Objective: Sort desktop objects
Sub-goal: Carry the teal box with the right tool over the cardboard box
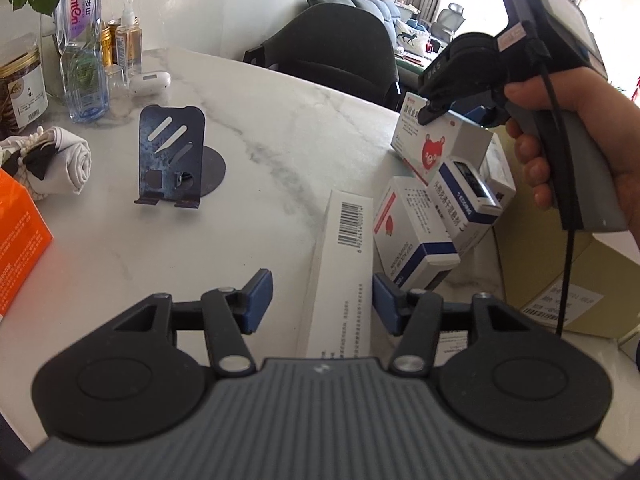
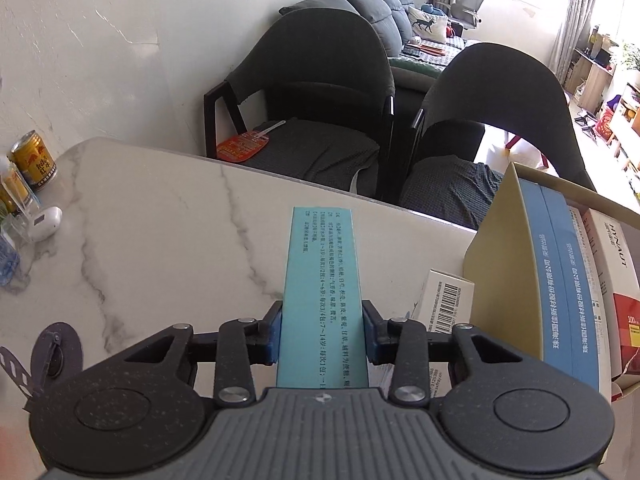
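Observation:
My left gripper (image 1: 323,302) is open low over the marble table (image 1: 280,128), its blue pads either side of the near end of a long white barcode box (image 1: 346,240) without touching it. To the right, a heap of medicine boxes (image 1: 412,236) leans against a cardboard box (image 1: 560,280). A hand holds my right gripper (image 1: 430,112) at the top of a white box with a red bear (image 1: 424,148). In the right wrist view my right gripper (image 2: 322,334) is shut on a teal printed box (image 2: 320,272) lifted above the table; it seems to be the bear box.
A dark phone stand (image 1: 170,160), rolled cloth (image 1: 68,160), orange box (image 1: 16,232), water bottle (image 1: 82,60), jar (image 1: 20,88) and white case (image 1: 150,80) fill the left side. The cardboard box (image 2: 492,240) holds blue-and-white cartons (image 2: 560,280). Two dark chairs (image 2: 312,100) stand beyond the table edge.

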{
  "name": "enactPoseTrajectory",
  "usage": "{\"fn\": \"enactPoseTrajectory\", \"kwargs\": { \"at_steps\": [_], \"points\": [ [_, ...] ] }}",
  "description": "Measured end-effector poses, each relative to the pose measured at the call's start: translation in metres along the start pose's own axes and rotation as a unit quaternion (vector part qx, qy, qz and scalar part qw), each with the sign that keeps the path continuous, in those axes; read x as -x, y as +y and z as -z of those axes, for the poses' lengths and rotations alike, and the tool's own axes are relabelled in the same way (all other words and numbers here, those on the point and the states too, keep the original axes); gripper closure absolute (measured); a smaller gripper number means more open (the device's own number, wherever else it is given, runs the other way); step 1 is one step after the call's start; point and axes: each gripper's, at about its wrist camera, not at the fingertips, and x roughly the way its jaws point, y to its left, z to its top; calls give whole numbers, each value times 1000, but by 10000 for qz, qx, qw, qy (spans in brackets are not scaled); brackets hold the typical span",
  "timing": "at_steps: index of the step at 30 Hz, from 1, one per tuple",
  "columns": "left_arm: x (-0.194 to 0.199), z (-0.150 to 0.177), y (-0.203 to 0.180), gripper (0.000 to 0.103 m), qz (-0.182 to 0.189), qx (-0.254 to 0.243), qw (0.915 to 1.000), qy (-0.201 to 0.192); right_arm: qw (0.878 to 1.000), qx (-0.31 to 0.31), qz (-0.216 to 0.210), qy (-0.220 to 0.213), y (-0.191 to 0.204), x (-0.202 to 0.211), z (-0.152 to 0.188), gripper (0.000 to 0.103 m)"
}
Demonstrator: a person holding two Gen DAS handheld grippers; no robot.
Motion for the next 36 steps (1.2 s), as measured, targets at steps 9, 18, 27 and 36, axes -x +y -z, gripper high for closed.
{"fn": "enactPoseTrajectory", "kwargs": {
  "at_steps": [9, 18, 27, 36],
  "points": [
    [24, 1, -4, 47, -9, -1, 9998, -208, 9964, -235, -468, -665, -22, 75, -2, 62],
    [49, 7, -17, 42, 47, -103, 9991, -410, 9902, -399, -926, -963, -52, 143, 19, 62],
    [59, 22, -38, 33, 210, -194, 9987, -430, 9848, -347, -1281, -1124, -85, 203, 81, 62],
    [61, 30, -74, 19, 341, -525, 9970, -454, 9821, -625, -1284, -1230, -125, 234, 134, 62]
  ]
}}
